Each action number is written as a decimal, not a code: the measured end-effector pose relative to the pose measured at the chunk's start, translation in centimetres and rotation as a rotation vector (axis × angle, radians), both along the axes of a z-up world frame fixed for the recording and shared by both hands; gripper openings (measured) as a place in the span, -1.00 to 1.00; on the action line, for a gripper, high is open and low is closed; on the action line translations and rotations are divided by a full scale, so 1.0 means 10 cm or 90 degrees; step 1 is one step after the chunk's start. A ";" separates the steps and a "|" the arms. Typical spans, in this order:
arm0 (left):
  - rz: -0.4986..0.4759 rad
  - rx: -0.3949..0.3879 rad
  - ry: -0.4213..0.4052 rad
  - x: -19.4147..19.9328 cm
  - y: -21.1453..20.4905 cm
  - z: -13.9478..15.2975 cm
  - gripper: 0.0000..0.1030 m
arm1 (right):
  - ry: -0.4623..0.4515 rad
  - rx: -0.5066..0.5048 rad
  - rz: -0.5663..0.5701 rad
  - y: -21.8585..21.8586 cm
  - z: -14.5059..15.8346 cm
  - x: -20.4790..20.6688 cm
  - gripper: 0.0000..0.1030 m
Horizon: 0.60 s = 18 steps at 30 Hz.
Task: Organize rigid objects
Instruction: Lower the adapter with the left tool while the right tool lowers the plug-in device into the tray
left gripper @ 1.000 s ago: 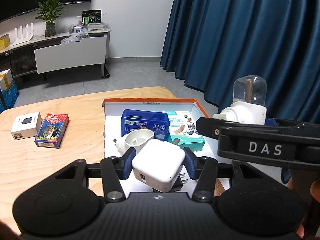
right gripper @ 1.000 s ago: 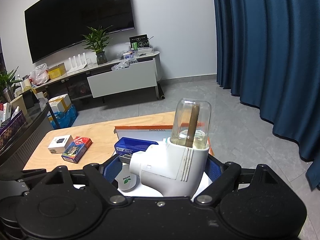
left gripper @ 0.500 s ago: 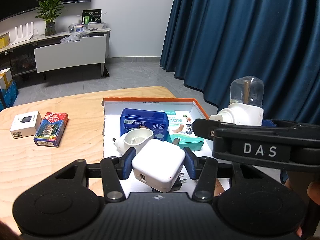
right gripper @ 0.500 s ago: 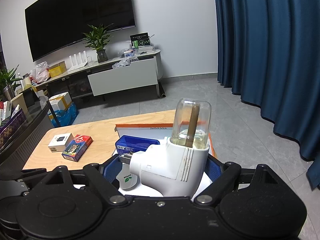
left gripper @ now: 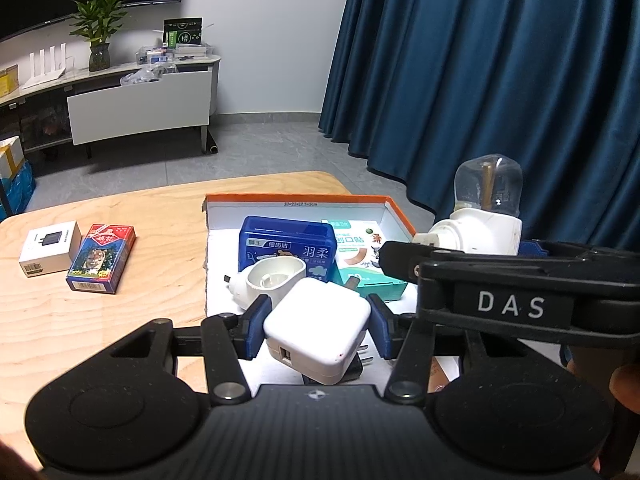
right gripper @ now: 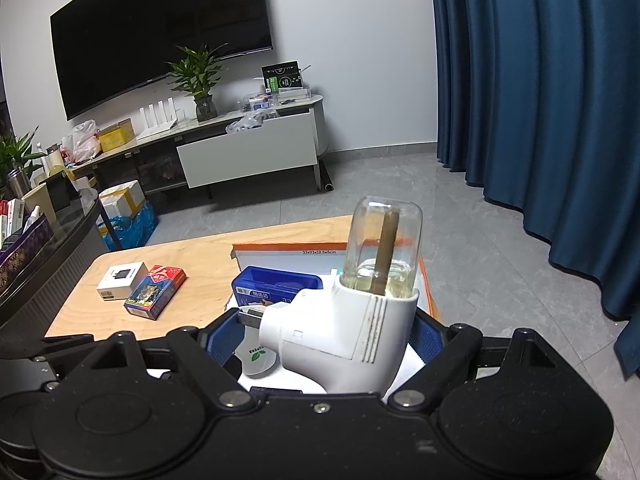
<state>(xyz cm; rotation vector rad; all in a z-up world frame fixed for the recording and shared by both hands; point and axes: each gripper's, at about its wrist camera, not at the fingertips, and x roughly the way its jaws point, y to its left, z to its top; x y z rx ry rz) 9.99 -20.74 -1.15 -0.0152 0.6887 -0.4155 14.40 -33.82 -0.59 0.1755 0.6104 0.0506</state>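
Observation:
My left gripper [left gripper: 318, 330] is shut on a white square charger [left gripper: 318, 330], held just above the near part of an orange-rimmed white box [left gripper: 296, 199]. My right gripper [right gripper: 326, 334] is shut on a white plug-in vaporizer with a clear bottle [right gripper: 352, 320], over the box's right side; the same vaporizer [left gripper: 484, 216] shows in the left wrist view. Inside the box lie a blue case [left gripper: 288, 246], a teal plaster box [left gripper: 362, 252] and a white plug-in holder [left gripper: 268, 280].
On the wooden table [left gripper: 120, 320] left of the box sit a small white box [left gripper: 50, 248] and a pack of playing cards [left gripper: 102, 258]. Blue curtains [left gripper: 500, 80] hang to the right. A TV console with a plant stands beyond the table.

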 end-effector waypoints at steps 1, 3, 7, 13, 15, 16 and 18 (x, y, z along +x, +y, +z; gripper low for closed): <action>0.000 0.000 0.000 0.00 0.00 0.00 0.00 | 0.000 0.000 0.000 0.00 0.00 0.00 0.97; -0.001 0.001 0.000 0.00 0.00 0.00 0.00 | 0.002 -0.001 0.001 0.00 -0.01 -0.01 0.97; -0.002 0.003 0.001 0.00 -0.01 -0.01 0.00 | 0.004 0.000 0.002 0.02 -0.04 -0.01 0.97; -0.003 0.003 0.003 0.01 -0.01 -0.02 0.00 | 0.006 0.000 0.002 0.02 -0.04 -0.01 0.97; -0.003 0.003 0.003 0.01 -0.01 -0.02 0.00 | 0.008 -0.001 0.002 0.03 -0.07 0.00 0.97; -0.003 0.002 0.004 0.01 -0.01 -0.02 0.00 | 0.008 -0.001 0.001 0.04 -0.08 -0.01 0.97; -0.003 0.002 0.004 0.01 0.00 -0.02 0.00 | 0.010 -0.001 0.002 0.04 -0.08 0.00 0.97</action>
